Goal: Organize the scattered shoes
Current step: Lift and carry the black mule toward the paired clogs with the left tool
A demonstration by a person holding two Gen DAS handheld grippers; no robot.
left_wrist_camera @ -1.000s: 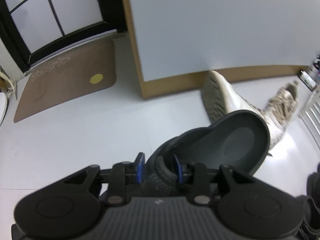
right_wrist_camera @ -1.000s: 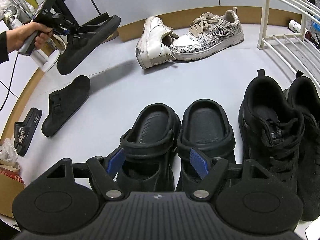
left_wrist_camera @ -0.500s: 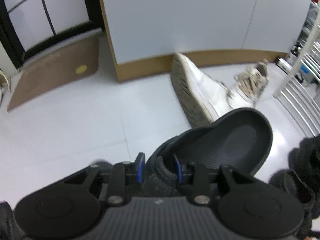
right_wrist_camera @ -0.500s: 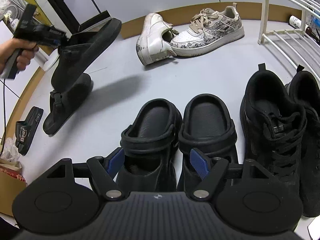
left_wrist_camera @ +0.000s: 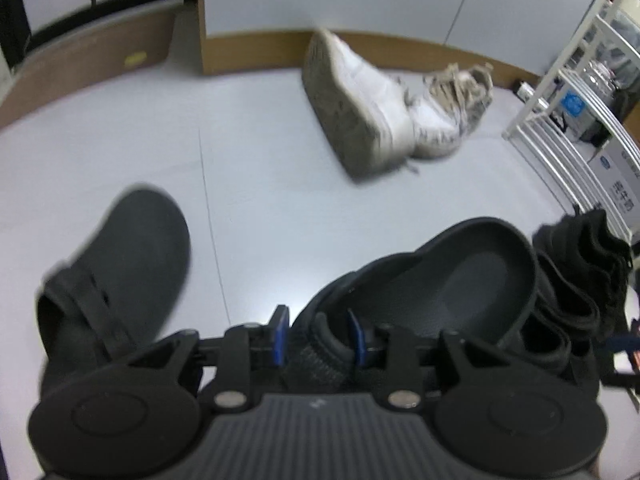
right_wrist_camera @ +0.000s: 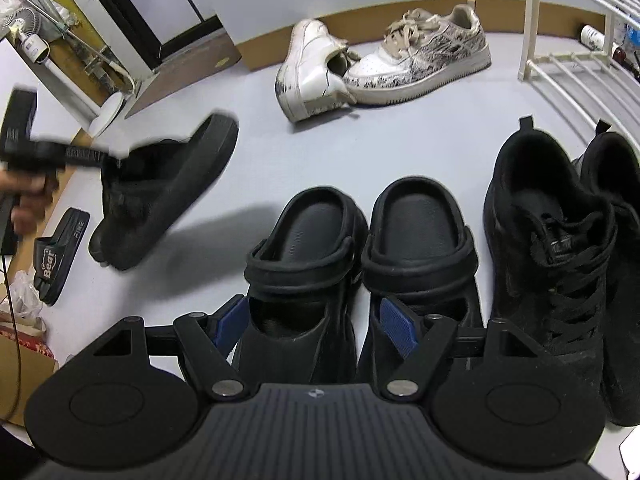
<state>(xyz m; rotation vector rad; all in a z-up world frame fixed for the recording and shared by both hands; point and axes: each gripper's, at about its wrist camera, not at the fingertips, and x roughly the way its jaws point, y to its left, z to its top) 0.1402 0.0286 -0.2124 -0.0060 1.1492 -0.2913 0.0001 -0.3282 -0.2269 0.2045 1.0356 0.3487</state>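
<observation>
While the left claw (left_wrist_camera: 318, 338) grips a black slipper (left_wrist_camera: 452, 280) aloft, right claw (right_wrist_camera: 316, 326) spread wide above black clogs (right_wrist_camera: 360, 240).

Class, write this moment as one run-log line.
left gripper: shut on black clog, airborne | right gripper: open, over paired black clogs | white sneakers: unsorted

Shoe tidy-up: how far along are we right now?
Done: the pair of black rubber clogs and the pair of black lace-up sneakers stand side by side in a row. In hand: the left hand-held gripper holds a black slide sandal off the floor; the right hand-held gripper is open. Left: its black mate, the two white sneakers, the black "Bear" slipper.
</observation>
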